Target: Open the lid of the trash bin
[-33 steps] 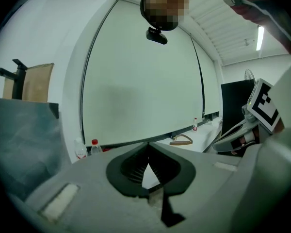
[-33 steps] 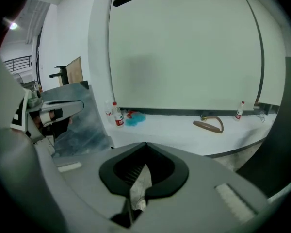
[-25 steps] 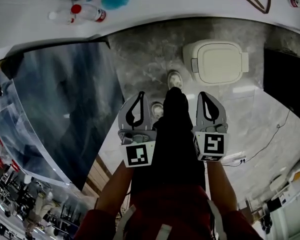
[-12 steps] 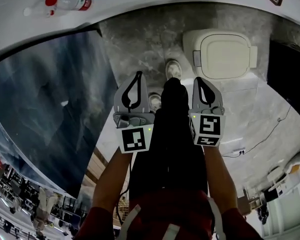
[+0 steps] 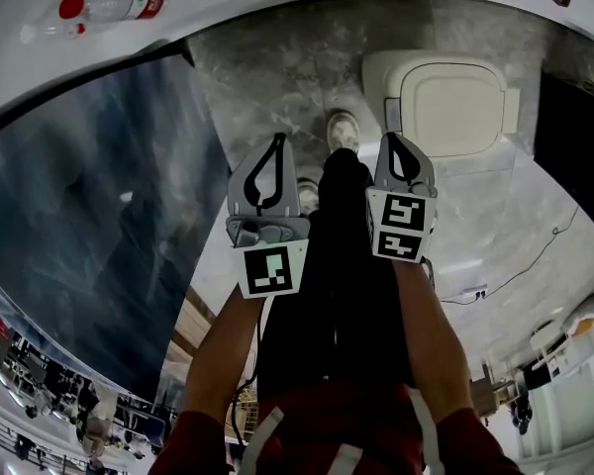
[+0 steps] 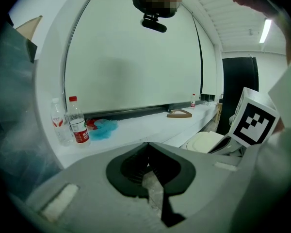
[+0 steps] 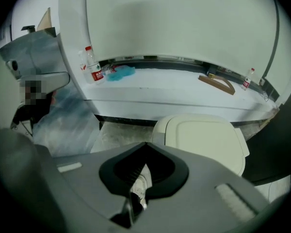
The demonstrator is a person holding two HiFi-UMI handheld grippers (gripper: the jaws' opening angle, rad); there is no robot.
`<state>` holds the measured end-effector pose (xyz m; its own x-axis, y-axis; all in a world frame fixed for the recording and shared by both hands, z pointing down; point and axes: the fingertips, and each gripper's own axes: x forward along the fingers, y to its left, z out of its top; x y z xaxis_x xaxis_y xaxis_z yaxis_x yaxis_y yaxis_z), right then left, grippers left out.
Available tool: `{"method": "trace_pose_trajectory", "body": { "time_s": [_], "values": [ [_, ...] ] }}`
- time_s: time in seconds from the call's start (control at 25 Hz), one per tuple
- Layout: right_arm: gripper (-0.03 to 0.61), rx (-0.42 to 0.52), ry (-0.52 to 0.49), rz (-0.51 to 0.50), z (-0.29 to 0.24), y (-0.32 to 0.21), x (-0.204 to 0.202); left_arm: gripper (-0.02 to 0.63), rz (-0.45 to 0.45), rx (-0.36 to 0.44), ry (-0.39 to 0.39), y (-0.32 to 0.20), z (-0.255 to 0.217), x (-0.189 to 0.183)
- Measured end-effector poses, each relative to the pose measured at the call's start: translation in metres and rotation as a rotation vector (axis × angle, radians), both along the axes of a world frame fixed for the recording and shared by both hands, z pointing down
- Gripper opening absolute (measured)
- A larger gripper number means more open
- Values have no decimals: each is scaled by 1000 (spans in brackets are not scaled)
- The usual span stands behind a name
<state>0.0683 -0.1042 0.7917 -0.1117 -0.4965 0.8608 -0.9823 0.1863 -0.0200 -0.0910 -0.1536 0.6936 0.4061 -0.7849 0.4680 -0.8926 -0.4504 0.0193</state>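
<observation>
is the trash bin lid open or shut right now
Shut. The lid lies flat on the bin, with no gap showing in the head or right gripper view.

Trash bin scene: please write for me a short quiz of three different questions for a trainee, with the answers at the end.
1. Fill the gap: the jaws of the left gripper and of the right gripper are ____, with nothing between them.
2. Which gripper is nearer the trash bin in the head view? A) left gripper B) right gripper
3. True or false: the lid of the trash bin is already raised.

Key: 1. shut. 2. B. 3. False, the lid lies flat and closed.
</observation>
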Motion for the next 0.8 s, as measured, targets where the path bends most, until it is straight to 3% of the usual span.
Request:
{"method": "trace_pose_trajectory", "body": {
  "time_s": [0.8],
  "values": [
    [1,-108,61,62,43,-10,9,5,-37,-5,7,-23,16,-3]
  ]
}}
